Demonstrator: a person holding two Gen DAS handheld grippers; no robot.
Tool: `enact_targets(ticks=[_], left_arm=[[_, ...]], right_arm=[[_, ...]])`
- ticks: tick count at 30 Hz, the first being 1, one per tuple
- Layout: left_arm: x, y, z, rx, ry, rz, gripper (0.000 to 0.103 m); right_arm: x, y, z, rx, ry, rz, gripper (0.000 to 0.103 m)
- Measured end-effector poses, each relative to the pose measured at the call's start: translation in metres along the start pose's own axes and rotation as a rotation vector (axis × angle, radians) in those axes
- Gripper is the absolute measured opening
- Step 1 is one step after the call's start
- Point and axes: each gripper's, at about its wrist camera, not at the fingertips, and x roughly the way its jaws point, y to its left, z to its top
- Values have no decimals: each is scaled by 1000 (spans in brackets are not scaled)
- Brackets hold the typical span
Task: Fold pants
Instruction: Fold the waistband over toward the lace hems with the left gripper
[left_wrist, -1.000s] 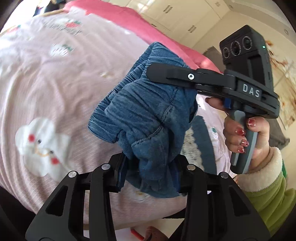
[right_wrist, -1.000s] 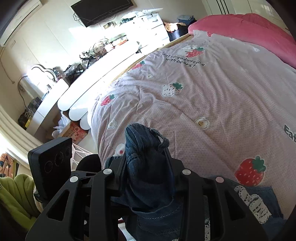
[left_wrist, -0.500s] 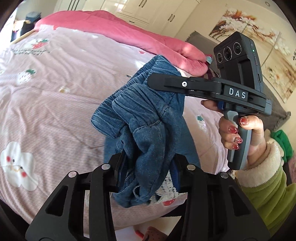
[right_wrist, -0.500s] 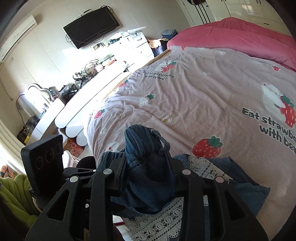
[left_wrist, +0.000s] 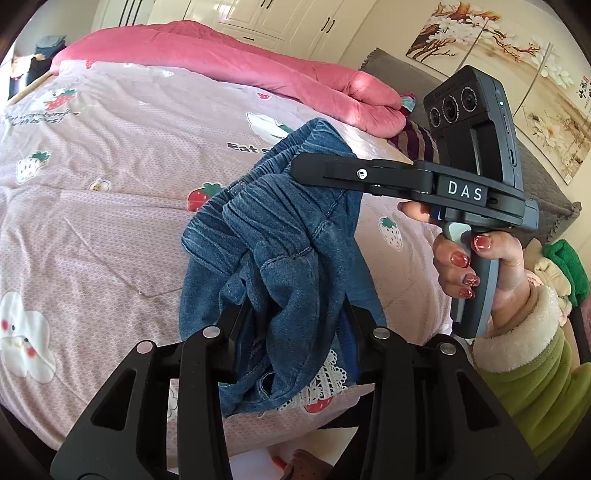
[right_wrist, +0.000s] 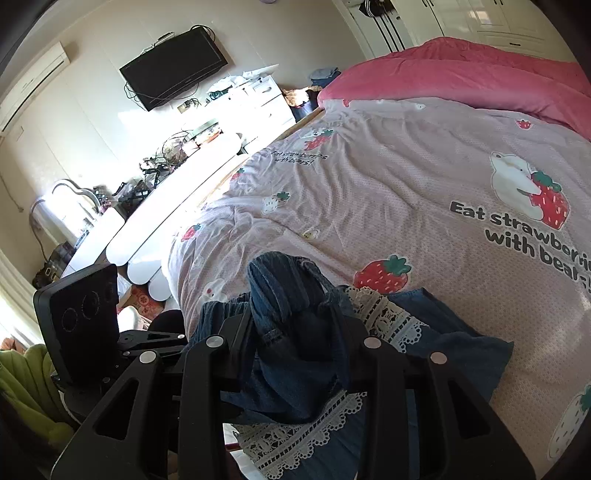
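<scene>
Both grippers have carried the denim pants (left_wrist: 291, 258) sideways along the quilt (left_wrist: 110, 206), so the quilt's printed slogan now lies beyond them and more of the lace-trimmed legs rests on the cover. The waistband is bunched and held in the air above the near edge of the quilt. The left gripper (left_wrist: 295, 325) is clamped on one fold of the waistband; the right gripper (right_wrist: 295, 328) is clamped on another, with its jaw seen from the side in the left view. The two grips sit close together, so the waistband's long axis is crumpled, not taut. The pant legs (right_wrist: 424, 350) trail from the grippers onto the quilt, toward the slogan. Judged next: spread the hands apart to stretch the waistband. Open quilt extends beyond the pants toward the pink blanket (right_wrist: 461, 70); the bed edge lies directly below the grippers.
</scene>
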Motion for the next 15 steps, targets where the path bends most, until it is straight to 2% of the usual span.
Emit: enact_targets(ticks=[5, 15], left_arm=[[-5, 10, 0, 3, 4, 2, 31], [0, 2, -2, 17, 7, -3, 31]], right_arm=[[-1, 3, 0, -13, 3, -4, 33], [-4, 6, 0, -18, 10, -19, 33]])
